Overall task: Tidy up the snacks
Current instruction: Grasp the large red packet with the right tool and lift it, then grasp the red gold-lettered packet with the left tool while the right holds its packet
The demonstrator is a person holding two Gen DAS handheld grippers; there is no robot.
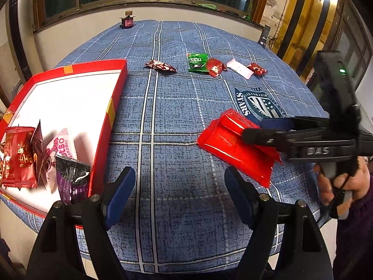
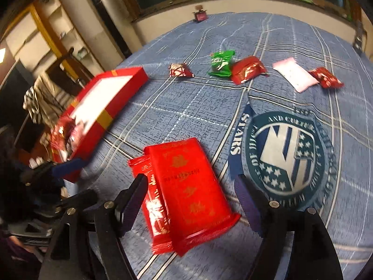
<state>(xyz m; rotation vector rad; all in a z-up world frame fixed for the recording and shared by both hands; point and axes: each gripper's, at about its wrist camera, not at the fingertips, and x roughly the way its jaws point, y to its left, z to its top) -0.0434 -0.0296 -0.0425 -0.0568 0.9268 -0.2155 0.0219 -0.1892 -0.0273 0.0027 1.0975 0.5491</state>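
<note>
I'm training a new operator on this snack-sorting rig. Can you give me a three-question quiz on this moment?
1. True or false: the right gripper is shut on the red packets.
2. How many loose snacks lie in the far row beyond the red packets?
A. three
B. five
C. seven
3. Fill in: the red box lies on the ____ side of the table.

Key: 1. False; its jaws stand open around the packets. 2. B: the foil candy, green packet, red packet, pink packet and small red packet. 3. left.
</note>
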